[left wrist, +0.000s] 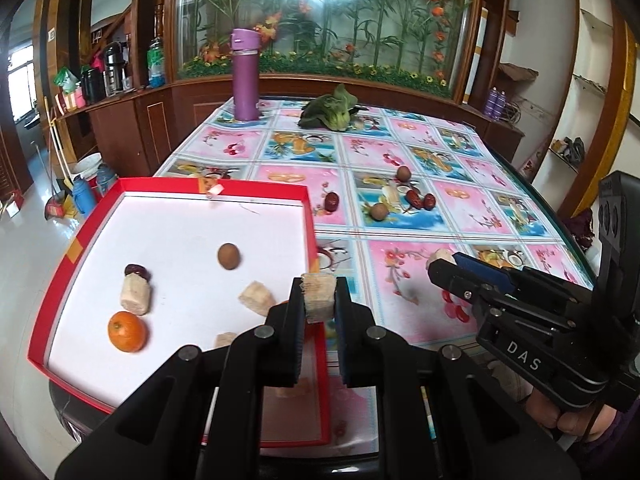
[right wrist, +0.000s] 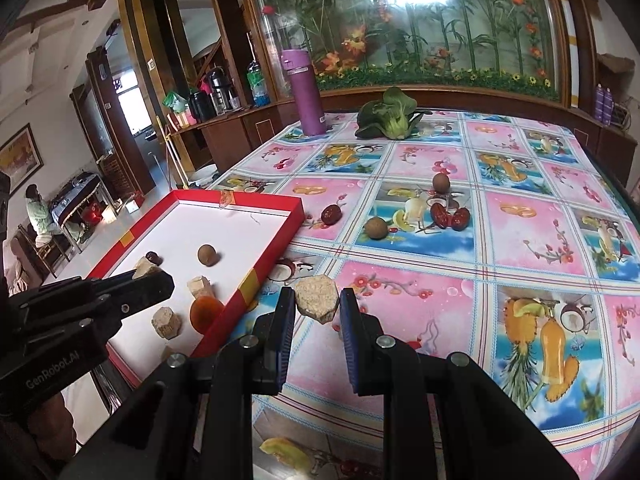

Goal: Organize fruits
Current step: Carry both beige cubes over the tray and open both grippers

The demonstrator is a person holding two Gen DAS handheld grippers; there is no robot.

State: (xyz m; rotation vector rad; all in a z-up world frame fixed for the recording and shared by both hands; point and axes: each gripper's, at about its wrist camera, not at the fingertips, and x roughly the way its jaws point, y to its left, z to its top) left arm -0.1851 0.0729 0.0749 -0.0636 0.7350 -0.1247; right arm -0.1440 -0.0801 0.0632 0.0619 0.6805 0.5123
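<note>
My left gripper point(left wrist: 319, 298) is shut on a pale sugarcane piece point(left wrist: 318, 297), held above the right rim of the red tray point(left wrist: 310, 216). Inside the tray lie an orange point(left wrist: 127, 331), a brown longan point(left wrist: 229, 256), a red date point(left wrist: 137, 271) and several cane pieces point(left wrist: 135, 294). My right gripper point(right wrist: 316, 300) is shut on another cane piece point(right wrist: 317, 298), over the tablecloth just right of the tray point(right wrist: 276, 248). Further back on the cloth lie two longans point(right wrist: 441, 182) point(right wrist: 376, 227) and three red dates point(right wrist: 451, 216) point(right wrist: 331, 213).
A purple flask point(left wrist: 245, 75) and a leafy green vegetable point(left wrist: 332, 108) stand at the table's far end, before a glass cabinet of flowers. The table edge point(left wrist: 560, 216) curves along the right. A person sits far off at the left point(right wrist: 35, 210).
</note>
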